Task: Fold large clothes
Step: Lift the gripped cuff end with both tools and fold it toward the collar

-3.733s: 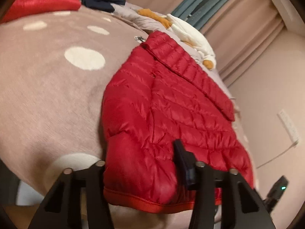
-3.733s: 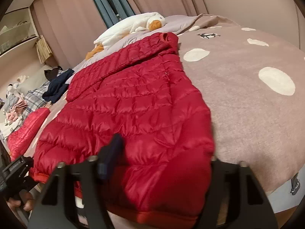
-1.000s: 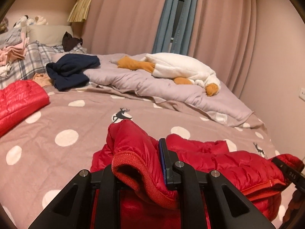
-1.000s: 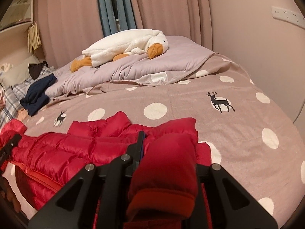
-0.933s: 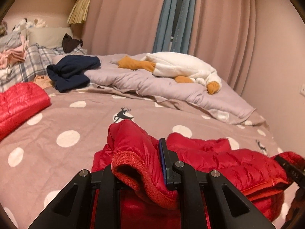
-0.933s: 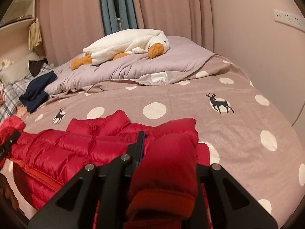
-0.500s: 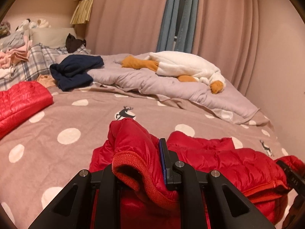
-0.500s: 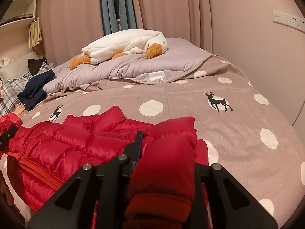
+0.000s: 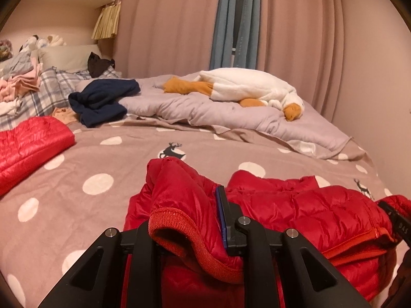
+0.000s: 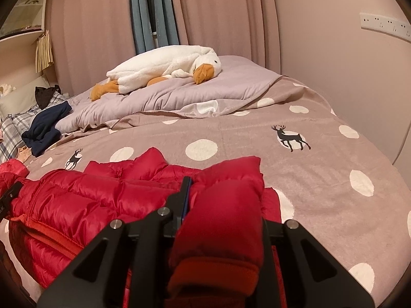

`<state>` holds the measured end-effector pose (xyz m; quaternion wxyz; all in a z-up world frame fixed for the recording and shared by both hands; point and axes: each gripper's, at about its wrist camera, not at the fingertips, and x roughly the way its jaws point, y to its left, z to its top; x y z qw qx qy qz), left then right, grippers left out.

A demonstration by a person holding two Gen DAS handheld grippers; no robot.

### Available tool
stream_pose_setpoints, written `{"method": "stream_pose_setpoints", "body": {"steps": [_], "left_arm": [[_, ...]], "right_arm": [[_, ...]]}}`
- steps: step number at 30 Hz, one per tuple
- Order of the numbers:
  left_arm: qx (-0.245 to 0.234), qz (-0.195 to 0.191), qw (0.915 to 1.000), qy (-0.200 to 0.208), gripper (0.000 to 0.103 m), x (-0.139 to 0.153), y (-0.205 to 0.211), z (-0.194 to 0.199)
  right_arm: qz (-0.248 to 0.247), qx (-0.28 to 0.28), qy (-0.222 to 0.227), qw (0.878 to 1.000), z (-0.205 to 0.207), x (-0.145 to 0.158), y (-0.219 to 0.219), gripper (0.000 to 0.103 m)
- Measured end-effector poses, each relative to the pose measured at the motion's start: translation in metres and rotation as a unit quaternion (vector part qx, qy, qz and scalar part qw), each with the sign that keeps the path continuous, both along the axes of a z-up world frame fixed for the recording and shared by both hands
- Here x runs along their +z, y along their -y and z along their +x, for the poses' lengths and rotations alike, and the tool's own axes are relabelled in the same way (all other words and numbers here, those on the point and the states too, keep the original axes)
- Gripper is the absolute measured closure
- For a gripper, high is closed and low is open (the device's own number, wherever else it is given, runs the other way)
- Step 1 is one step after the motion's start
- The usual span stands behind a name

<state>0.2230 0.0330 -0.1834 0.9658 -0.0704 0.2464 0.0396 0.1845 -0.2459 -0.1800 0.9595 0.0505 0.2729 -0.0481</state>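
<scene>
A red quilted down jacket [image 9: 308,210] lies on the dotted bedspread [image 9: 77,169], its lower half doubled over the rest. My left gripper [image 9: 185,218] is shut on one ribbed hem corner of the jacket and holds it just above the folded body. My right gripper [image 10: 223,205] is shut on the other hem corner of the same jacket [image 10: 90,200]. The two grippers hold the hem side by side; each sees the other's tip at its frame edge.
A second red jacket [image 9: 28,143] lies folded at the left. A navy garment [image 9: 102,102], a lilac duvet [image 9: 218,113] with a plush goose [image 9: 251,87], and piled clothes [image 9: 20,82] lie farther back. A wall [image 10: 359,77] borders the bed's right side.
Since 3.7 s ago both grippers lifted the hem and carried it over the jacket toward the collar. Over the last second both have drifted slightly forward, grip unchanged.
</scene>
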Motion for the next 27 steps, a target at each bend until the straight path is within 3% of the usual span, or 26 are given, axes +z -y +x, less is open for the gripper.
{"method": "stream_pose_setpoints", "body": {"steps": [12, 27], "left_arm": [[0.004, -0.008, 0.9999, -0.009, 0.078, -0.001, -0.006, 0.001], [0.005, -0.026, 0.9994, -0.021, 0.078, -0.001, -0.007, 0.004]], "right_arm": [[-0.003, -0.005, -0.004, 1.000, 0.000, 0.000, 0.000, 0.083], [-0.001, -0.011, -0.032, 0.999, 0.010, 0.006, -0.002, 0.081]]}}
